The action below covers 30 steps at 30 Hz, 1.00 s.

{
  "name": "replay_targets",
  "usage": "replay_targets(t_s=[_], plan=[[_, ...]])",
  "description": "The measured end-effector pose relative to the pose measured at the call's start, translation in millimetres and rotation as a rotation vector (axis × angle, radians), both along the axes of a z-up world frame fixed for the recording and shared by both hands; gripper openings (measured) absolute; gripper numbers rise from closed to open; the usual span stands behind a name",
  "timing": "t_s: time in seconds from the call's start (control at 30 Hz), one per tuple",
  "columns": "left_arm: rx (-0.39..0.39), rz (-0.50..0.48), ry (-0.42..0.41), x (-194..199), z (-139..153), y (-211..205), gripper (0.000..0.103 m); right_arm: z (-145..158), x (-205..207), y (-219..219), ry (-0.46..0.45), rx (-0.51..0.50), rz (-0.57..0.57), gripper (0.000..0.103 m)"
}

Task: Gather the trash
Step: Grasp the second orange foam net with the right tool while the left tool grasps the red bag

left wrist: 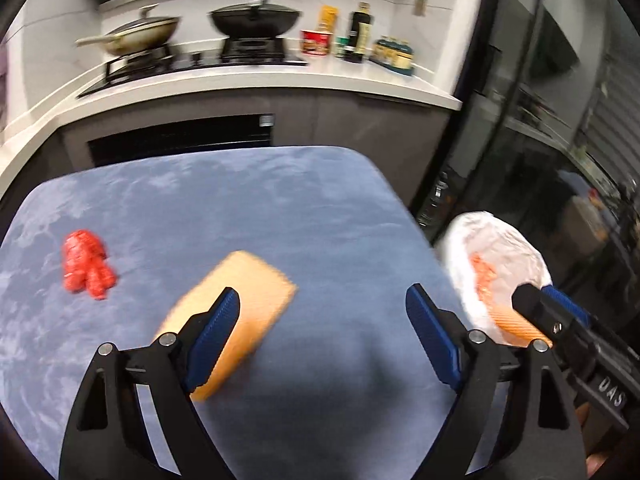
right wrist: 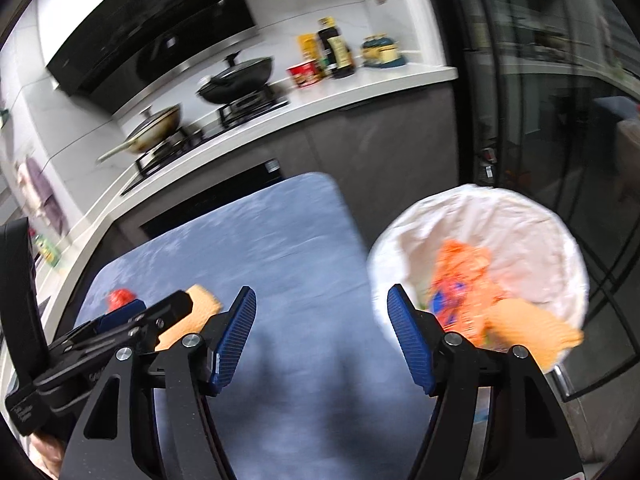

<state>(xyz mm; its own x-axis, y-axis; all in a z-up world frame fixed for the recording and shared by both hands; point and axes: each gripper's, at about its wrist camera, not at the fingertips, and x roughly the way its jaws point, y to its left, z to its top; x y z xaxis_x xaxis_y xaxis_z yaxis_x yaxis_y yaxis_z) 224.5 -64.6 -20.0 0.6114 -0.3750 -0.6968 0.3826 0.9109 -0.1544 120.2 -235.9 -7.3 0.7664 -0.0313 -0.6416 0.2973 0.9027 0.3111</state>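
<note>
A tan ribbed block [left wrist: 256, 292] lies on the blue tablecloth [left wrist: 200, 208], partly behind my left gripper's left finger. My left gripper [left wrist: 322, 292] is open above the cloth, its pads clear of the block. A crumpled red wrapper [left wrist: 86, 264] sits farther left. Beside the table's right edge stands a white-lined bin [right wrist: 480, 220] holding orange wrappers [right wrist: 464, 276] and a tan ribbed piece [right wrist: 532, 328] at its near rim. My right gripper [right wrist: 322, 291] is open with nothing between its fingers, over the table's right edge next to the bin. The left gripper [right wrist: 156, 306] shows at the left.
Beyond the table runs a kitchen counter [left wrist: 280, 80] with a hob, two pans [left wrist: 256, 20], bottles and a red cup [left wrist: 316, 42]. A dark glass door [left wrist: 540, 120] stands to the right behind the bin. An oven front [left wrist: 180, 140] faces the table's far edge.
</note>
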Motion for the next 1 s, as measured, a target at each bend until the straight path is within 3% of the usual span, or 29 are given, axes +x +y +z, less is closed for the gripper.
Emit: replay_targets(t_s=[0.2,0.6,1.0], plan=[[0.033,0.114,-0.007,10.3,-5.5,58.8,0.088,-7.8,22.8,54.3,0.025,0.017,0.101,0.066],[0.061,0.279,0.032,36.9,-19.6,156.5,0.09,-35.4,71.8,139.1,0.1,0.01,0.246,0.067],[0.078,0.318,0.075,75.5,-42.3,177.6,0.091,-64.6,107.5,171.7,0.165,-0.004,0.285,0.07]])
